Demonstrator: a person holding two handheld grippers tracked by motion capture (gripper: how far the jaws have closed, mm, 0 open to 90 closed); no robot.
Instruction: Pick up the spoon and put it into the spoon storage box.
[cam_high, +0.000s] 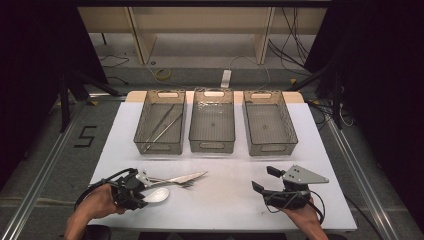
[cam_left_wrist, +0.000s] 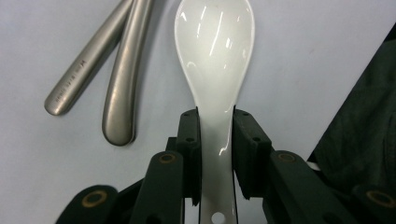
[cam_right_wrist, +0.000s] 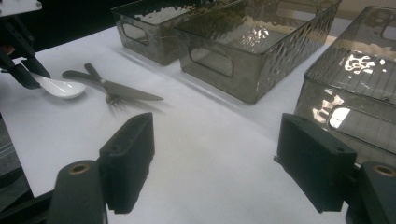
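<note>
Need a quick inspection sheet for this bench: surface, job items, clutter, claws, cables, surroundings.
Surface: white table, flat, unmarked.
Job's things: white spoon lying on the table, handle between the left claw's pads; knife and fork beside it; three clear bins in a row, the left one holding long metal utensils.
Clutter: nothing seen.
Grippers: left claw shut on the spoon's handle; right claw open, empty, above bare table.
Cables: a cable trails from each claw; loose wires on the floor beyond the table.
Surroundings: dark curtains at both sides, wooden bench behind.

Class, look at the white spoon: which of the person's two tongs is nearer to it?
Left. The left tongs grip the white spoon by its handle; the right tongs hover open, far across the table.
</note>
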